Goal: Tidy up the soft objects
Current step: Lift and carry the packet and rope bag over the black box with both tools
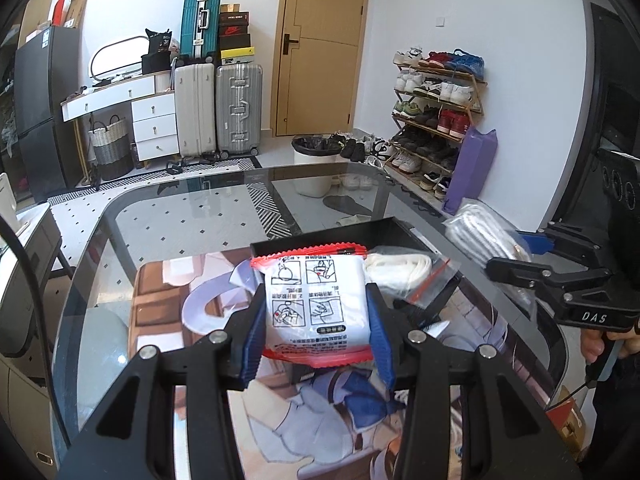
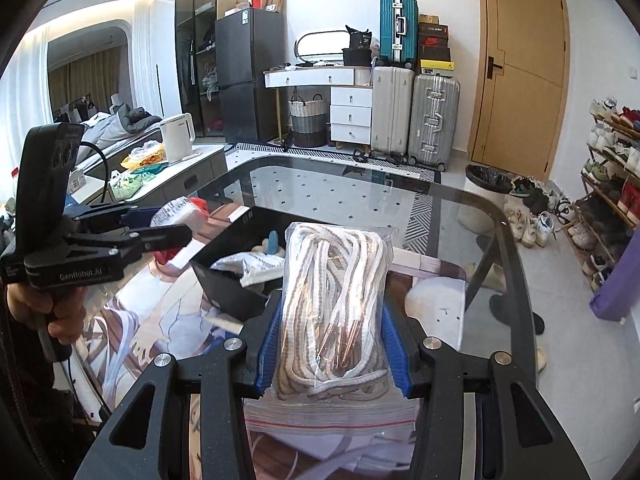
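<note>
My left gripper [image 1: 318,322] is shut on a white packet with red edges and printed pictograms [image 1: 316,300], held above the printed mat just in front of the black box [image 1: 320,240]. A clear bag of white laces [image 1: 400,272] lies in the box. My right gripper [image 2: 332,340] is shut on a clear zip bag of white and tan cords [image 2: 336,296], held up right of the black box [image 2: 240,276]. The box also holds a white pouch [image 2: 256,268] and a blue soft item [image 2: 273,242]. Each gripper shows in the other's view, the right one [image 1: 536,276] and the left one [image 2: 160,232].
The glass table [image 1: 168,216] carries a printed mat [image 1: 168,304]. Behind it stand suitcases [image 1: 224,108], a white bin [image 1: 314,164], a shoe rack [image 1: 436,120] and a wooden door [image 1: 320,44]. A side counter with a kettle [image 2: 178,136] stands to the left.
</note>
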{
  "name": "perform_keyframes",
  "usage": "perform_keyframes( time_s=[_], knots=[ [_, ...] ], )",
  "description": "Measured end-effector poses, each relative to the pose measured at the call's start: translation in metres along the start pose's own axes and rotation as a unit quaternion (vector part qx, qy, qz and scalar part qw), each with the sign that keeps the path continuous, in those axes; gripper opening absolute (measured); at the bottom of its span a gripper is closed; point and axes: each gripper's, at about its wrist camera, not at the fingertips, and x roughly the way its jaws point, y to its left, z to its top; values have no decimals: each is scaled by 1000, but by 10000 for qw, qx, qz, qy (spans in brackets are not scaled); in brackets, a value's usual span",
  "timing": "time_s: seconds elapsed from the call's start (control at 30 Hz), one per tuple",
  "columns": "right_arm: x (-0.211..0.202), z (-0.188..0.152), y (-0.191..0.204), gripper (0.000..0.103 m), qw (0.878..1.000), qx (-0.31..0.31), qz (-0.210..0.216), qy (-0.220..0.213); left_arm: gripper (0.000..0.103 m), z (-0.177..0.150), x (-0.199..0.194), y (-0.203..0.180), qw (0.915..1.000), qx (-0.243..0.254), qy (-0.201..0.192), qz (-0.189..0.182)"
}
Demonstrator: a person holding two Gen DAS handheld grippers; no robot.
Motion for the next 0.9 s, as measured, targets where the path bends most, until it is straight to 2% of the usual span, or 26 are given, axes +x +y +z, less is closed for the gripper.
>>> perform_keyframes(
  time_s=[0.53, 0.9],
  knots=[
    [48, 32, -5, 46, 9996, -37, 224, 138, 44, 14, 45, -1, 9998, -50, 173, -30],
    [82, 34, -7, 46, 9989, -93, 264, 386, 44, 15, 66, -3, 9995, -24, 313, -28]
  ],
)
